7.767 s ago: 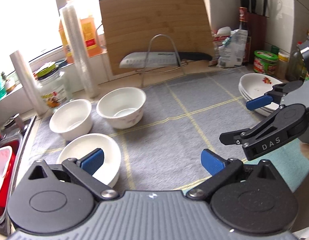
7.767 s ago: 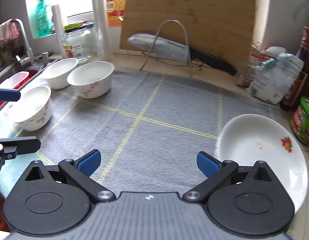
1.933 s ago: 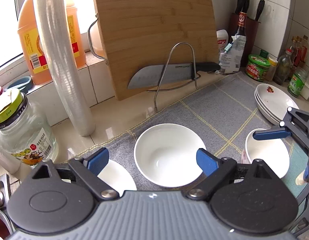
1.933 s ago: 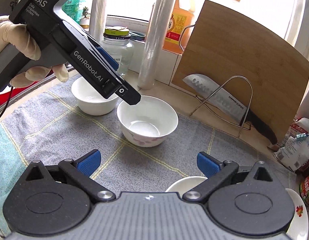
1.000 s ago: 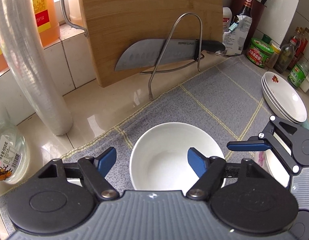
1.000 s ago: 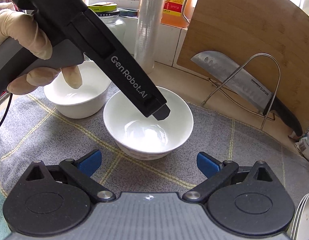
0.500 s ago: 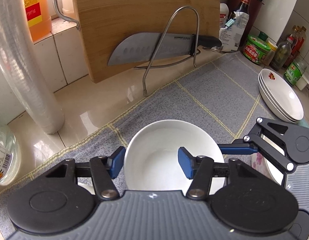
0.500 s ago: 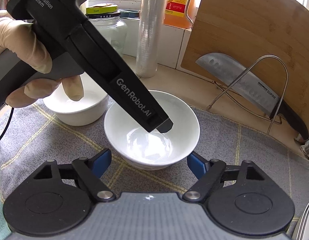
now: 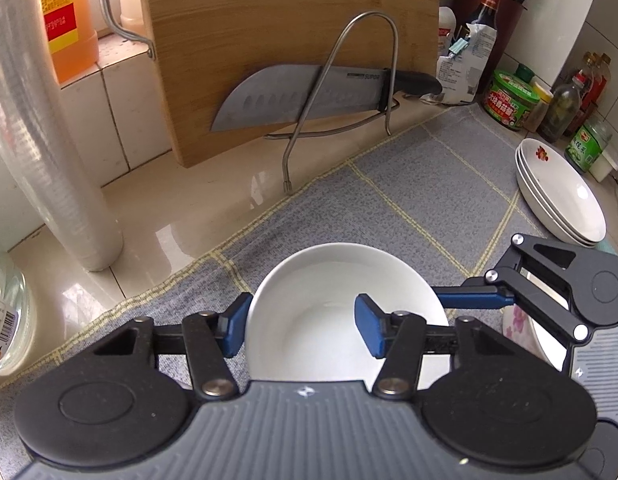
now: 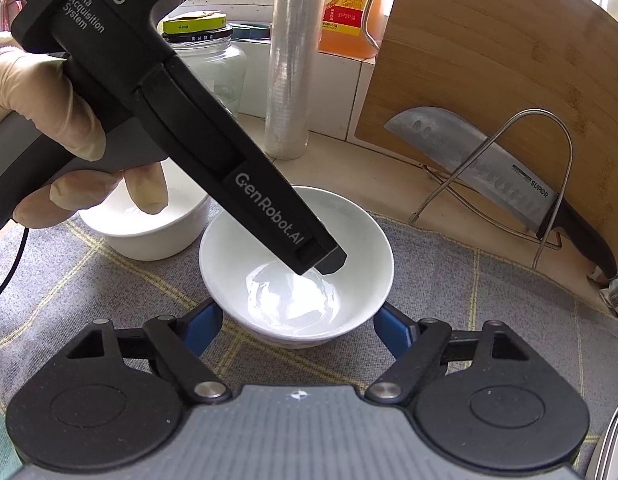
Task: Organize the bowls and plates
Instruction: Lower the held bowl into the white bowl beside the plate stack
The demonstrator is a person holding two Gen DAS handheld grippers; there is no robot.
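The white bowl (image 9: 345,304) is pinched on its left wall by the left gripper (image 9: 301,330), one finger inside

It is also clasped from outside by the right gripper (image 10: 297,326), whose fingers are half open around its base

The left gripper (image 9: 303,330) is built of black linkage arms with silver pivot screws, blue pads (image 9: 369,332) and a ribbed grey body between two round black discs. Seen from the right wrist, its long black housing is lettered in white — "DAS Data Acquisition System" toward 11 o'clock, "GenRobot.AI" nearer the tip. A pale glove is worn on the left hand (image 10: 49,148); a thin black cable (image 10: 11,272) trails at 9 o'clock. The right gripper (image 10: 297,330) is made alike — blue pads, silver screws.
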